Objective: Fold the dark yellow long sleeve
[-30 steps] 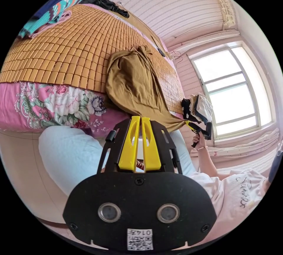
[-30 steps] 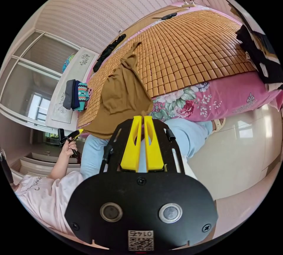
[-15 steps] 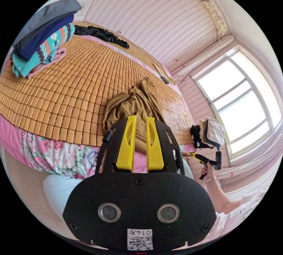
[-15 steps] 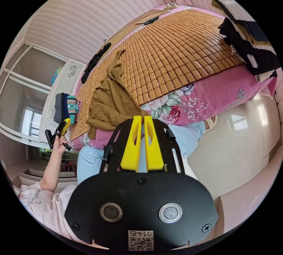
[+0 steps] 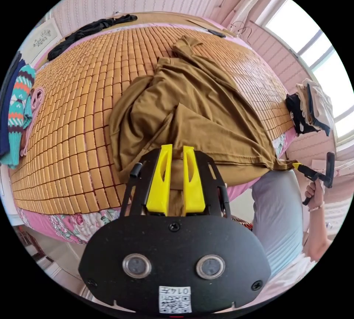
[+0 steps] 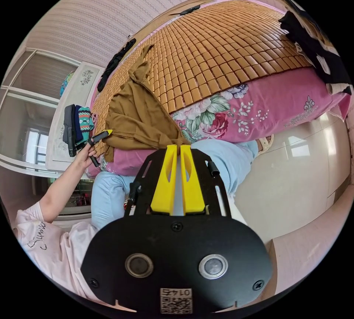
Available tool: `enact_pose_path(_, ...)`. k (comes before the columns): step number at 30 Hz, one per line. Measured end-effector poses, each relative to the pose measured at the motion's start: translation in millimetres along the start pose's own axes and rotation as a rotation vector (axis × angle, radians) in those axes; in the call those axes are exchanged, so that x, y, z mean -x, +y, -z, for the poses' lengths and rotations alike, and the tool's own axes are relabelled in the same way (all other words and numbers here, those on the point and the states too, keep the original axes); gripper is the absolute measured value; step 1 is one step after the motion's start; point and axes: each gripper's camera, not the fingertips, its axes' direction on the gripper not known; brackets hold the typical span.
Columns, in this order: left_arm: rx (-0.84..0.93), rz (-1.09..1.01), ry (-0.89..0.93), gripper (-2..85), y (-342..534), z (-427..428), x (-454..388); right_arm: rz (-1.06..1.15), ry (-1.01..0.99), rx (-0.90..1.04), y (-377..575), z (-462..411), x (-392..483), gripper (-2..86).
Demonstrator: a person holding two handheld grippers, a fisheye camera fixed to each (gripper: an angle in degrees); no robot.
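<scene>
The dark yellow long sleeve (image 5: pixel 191 112) lies bunched and creased on the bamboo mat (image 5: pixel 73 112) of a bed, its near edge hanging over the side. My left gripper (image 5: pixel 177 148) sits over that near edge with its jaws a little apart and brown fabric showing in the gap. In the right gripper view the left gripper (image 6: pixel 101 135) points at the shirt's (image 6: pixel 140 119) left edge. My right gripper (image 6: pixel 179 146) is shut on a lower corner of the shirt. The right gripper (image 5: pixel 299 167) pulls that corner taut off the bed's side in the left gripper view.
A folded stack of clothes (image 5: pixel 16 112) sits at the mat's left end, a black garment (image 5: pixel 88 29) at its far edge, and another pile (image 5: pixel 309 108) by the window. A pink floral sheet (image 6: pixel 258 108) hangs below the mat. The person's legs (image 6: pixel 217 160) stand against the bed on a glossy floor (image 6: pixel 302 193).
The left gripper let go of the hem, its jaws parted, and it moved up over the shirt's bunched edge. The right gripper kept its hold on the corner.
</scene>
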Motion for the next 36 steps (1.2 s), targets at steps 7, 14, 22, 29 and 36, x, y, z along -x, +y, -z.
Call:
enact_pose_path(7, -0.283, -0.065, 0.299, -0.9, 115, 113, 11, -0.008, -0.255, -0.106, 40, 53, 8, 0.6)
enact_pose_path(14, -0.777, -0.115, 0.208, -1.0, 269, 307, 16, 0.338, -0.63, -0.35, 84, 175, 100, 0.6)
enact_pose_path(22, -1.387, -0.298, 0.09, -1.0, 361, 528, -31, 0.926, -0.604, -0.775, 154, 382, 280, 0.5)
enact_pose_path(29, -1.611, -0.404, -0.027, -1.0, 402, 652, -63, 1.174, -0.569, -0.934, 201, 499, 381, 0.4)
enact_pose_path(36, -1.287, -0.234, -0.026, -1.0, 271, 627, -14, 0.979, -0.331, -0.577, 49, 428, 438, 0.0)
